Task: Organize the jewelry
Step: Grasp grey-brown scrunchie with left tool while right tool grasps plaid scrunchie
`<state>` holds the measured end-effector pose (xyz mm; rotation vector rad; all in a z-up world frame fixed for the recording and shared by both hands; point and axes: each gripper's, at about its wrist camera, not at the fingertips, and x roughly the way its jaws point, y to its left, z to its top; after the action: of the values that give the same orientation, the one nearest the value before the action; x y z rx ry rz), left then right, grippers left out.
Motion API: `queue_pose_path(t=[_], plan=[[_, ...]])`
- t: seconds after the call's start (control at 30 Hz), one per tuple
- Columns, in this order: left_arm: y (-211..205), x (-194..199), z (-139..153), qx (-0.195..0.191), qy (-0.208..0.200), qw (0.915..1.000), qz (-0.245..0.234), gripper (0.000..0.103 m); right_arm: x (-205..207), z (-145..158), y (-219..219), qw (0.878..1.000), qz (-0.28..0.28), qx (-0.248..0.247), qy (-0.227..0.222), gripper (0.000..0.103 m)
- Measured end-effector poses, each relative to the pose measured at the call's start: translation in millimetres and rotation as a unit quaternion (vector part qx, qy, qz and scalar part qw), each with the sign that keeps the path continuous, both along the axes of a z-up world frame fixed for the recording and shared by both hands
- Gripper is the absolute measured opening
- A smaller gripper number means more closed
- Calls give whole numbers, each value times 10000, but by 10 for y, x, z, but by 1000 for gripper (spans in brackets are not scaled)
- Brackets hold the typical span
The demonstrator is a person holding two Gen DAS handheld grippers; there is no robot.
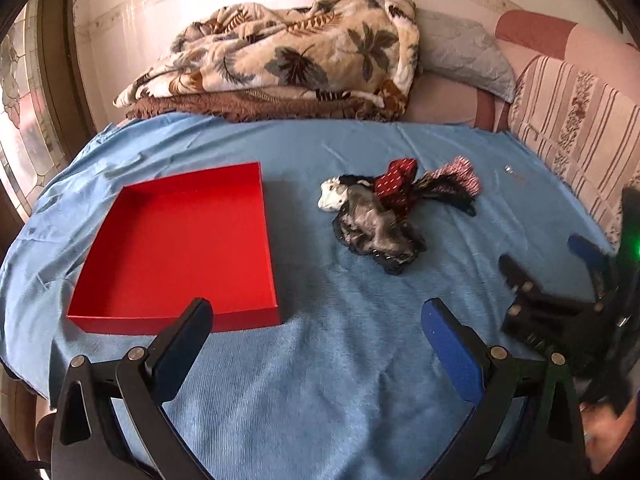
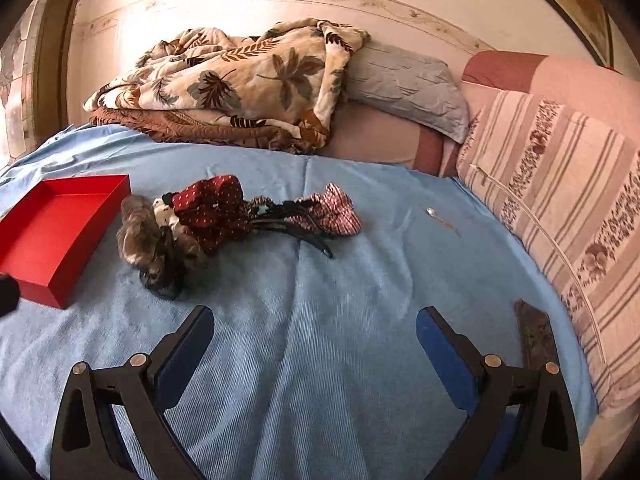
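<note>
Right wrist view: red box cut off left; small silvery item unclear.

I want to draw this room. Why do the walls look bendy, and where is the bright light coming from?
In both wrist views the fisheye lens curves the wall and blue cloth edges; in the left wrist view daylight glares from the window at left, and the right gripper looks blurred; in the right wrist view the red box stays sharp.

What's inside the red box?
Nothing visible: the red box shows a bare red floor. The strip along its near wall is hidden by that wall and by a left gripper finger.
</note>
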<state>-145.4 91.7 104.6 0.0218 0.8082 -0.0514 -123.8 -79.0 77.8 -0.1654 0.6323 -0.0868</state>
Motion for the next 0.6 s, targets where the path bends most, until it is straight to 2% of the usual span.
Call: queue_pose_path(t=[0.13,0.33,0.47,0.6], plan=[[54,207,-110,63,178,9998,0,103,260,4,-42,9999,92,61,83,102],[166,520,-114,-211,325,9992,-57,102,709,-10,-313,9971,65,683,330,101],[110,772,-79,-428,491,9975,-271,82,1011,-43,-542,9927,12,1075,541,95],[-68,996,-91,-604,557,9954,-492,79,1269,-95,-770,9875,-51,1405,709,89]])
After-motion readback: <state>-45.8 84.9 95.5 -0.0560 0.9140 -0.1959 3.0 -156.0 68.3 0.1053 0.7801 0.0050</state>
